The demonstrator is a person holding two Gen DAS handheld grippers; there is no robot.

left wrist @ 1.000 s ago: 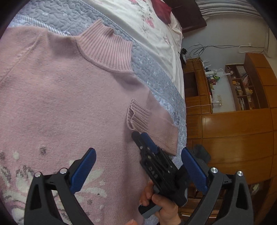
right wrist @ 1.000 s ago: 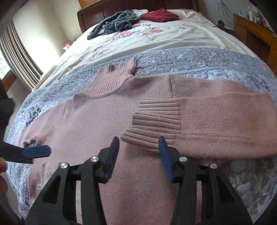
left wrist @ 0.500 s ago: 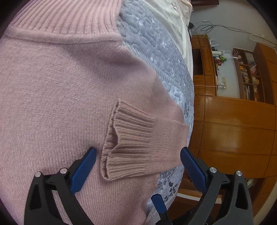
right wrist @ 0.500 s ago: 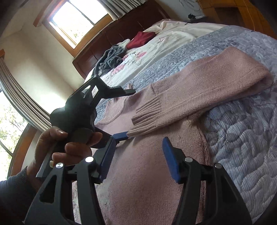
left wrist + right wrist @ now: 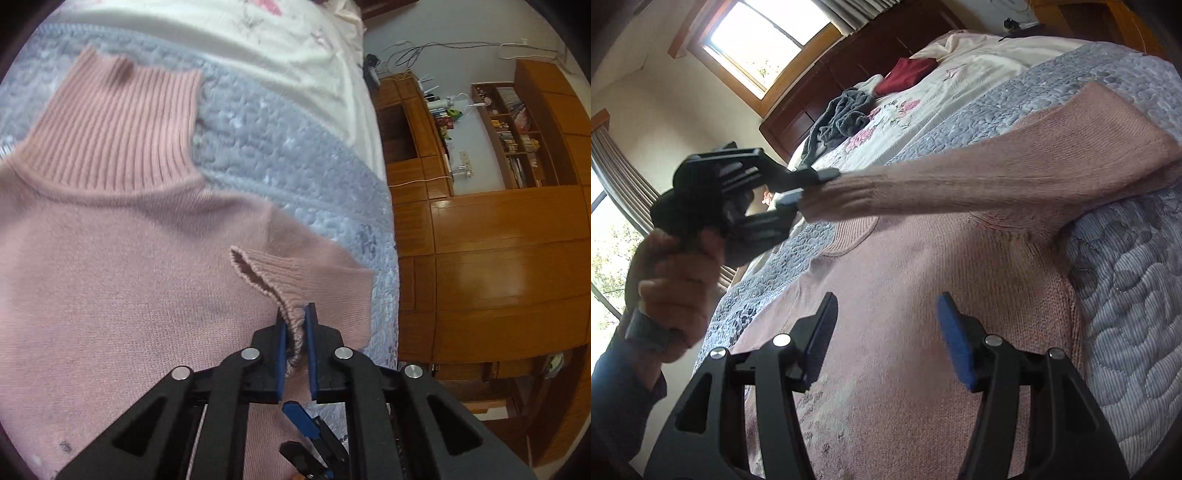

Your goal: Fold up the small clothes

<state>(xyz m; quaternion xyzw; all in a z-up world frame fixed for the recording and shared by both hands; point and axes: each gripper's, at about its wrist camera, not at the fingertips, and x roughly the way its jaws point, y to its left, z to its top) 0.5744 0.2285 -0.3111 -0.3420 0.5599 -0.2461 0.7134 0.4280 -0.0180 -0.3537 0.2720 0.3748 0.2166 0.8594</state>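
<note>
Pinching ribbed cuff (image 5: pixel 291 314), left gripper (image 5: pixel 295 325) lifts knit sleeve (image 5: pixel 997 177) off pink sweater (image 5: pixel 905 314); right gripper (image 5: pixel 886 332) spread, empty.

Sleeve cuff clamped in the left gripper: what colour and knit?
Dusty pink, ribbed knit cuff, matching the sweater; clearest in the left wrist view.

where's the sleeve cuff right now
The sleeve cuff is pinched in the left claw, lifted above the pink sweater body, with the open right claw hovering below it.
</note>
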